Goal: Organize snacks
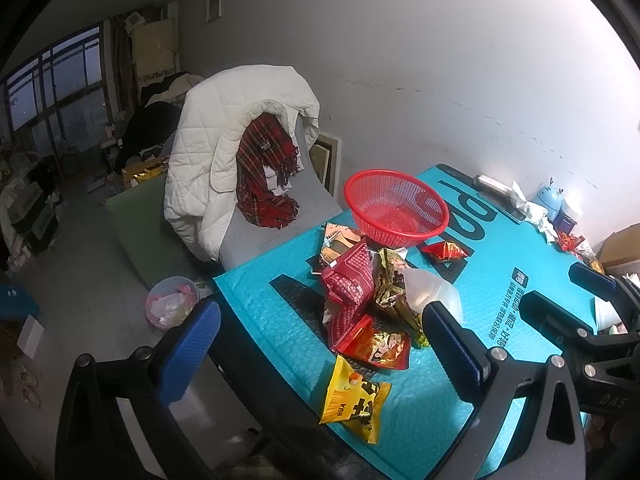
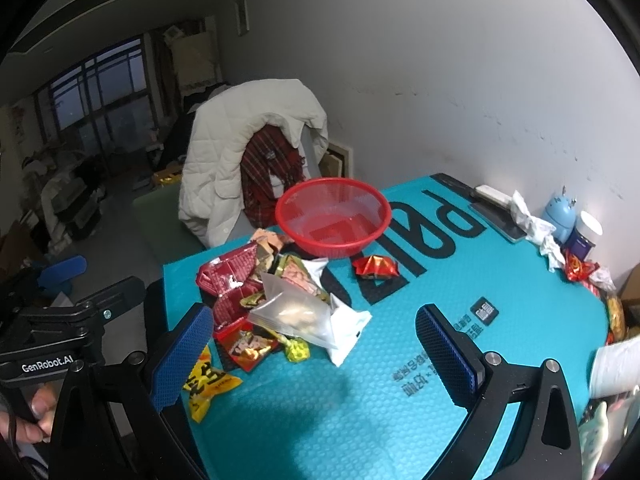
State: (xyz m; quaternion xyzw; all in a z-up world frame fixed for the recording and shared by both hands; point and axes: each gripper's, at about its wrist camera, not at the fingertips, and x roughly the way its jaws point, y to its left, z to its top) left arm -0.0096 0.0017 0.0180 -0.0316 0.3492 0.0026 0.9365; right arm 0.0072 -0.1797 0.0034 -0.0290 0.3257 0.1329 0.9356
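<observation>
Blue-padded, both grippers hang wide open over the teal worktop [image 2: 360, 420], gripping nothing: the left gripper [image 1: 320, 344] at lower centre of its view, the right gripper [image 2: 316, 344] likewise. Between and just beyond the fingers lies the snack pile [image 2: 276, 300], with a yellow packet [image 1: 354, 400] nearest at its lower edge. Past the pile, toward upper centre, sits a red basket [image 2: 334, 216], a red packet [image 2: 376, 267] just beside it.
</observation>
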